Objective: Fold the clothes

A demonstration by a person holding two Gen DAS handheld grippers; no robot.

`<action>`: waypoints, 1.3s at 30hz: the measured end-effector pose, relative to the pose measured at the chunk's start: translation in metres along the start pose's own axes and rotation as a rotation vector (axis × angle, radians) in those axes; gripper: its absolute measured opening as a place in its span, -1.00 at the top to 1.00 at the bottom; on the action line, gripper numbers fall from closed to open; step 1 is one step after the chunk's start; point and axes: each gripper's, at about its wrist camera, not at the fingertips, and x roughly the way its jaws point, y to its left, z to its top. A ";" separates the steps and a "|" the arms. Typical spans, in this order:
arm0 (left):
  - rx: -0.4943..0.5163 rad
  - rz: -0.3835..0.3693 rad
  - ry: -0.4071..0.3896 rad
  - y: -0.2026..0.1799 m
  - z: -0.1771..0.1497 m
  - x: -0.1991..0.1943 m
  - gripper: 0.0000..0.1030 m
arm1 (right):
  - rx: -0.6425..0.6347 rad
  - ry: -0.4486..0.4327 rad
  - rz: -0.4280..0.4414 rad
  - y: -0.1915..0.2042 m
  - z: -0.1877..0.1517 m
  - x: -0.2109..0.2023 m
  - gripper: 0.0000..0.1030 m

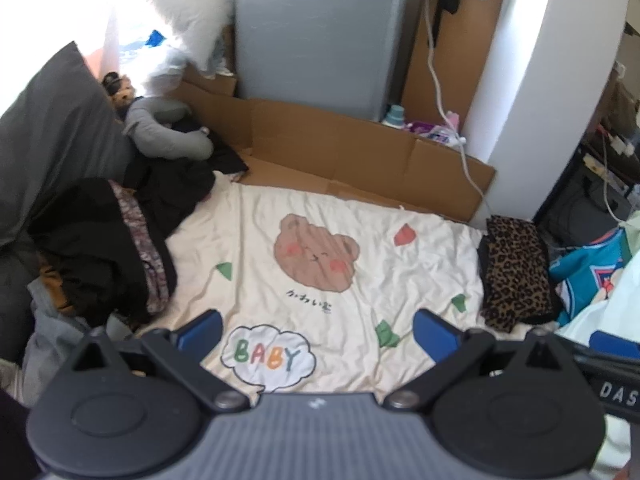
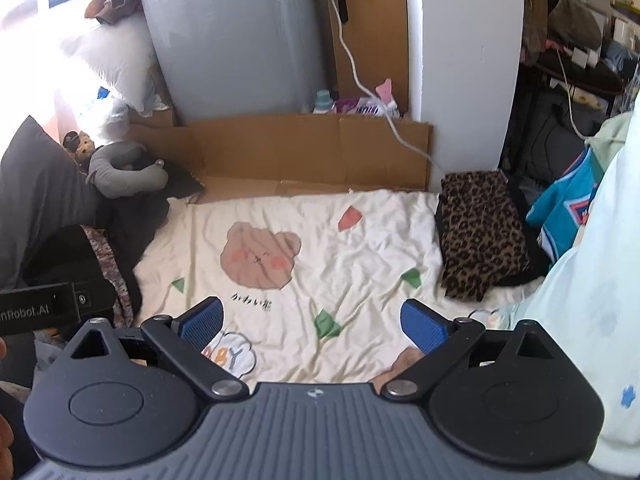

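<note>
One cream bear-print blanket, rumpled.

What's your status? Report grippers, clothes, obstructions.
Left gripper open, empty. Right gripper open, empty. Folded leopard-print garment at right; dark unfolded clothes heap at left. Cream bear-print sheet unobstructed.

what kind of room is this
Most likely a cramped bedroom or small living space: a bed sheet with a bear print spread flat, a grey pillow at its left, and heaps of clothes beside it.
</note>
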 end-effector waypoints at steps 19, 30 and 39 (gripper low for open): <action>-0.088 0.088 0.025 0.040 -0.037 0.009 -0.99 | -0.040 0.043 0.105 0.021 -0.036 0.026 -0.92; -0.053 0.105 0.010 0.032 -0.037 0.015 -0.99 | -0.071 0.025 0.085 0.027 -0.030 0.031 -0.92; -0.040 0.090 -0.004 0.026 -0.043 0.011 -0.99 | -0.141 0.022 0.070 0.035 -0.026 0.034 -0.92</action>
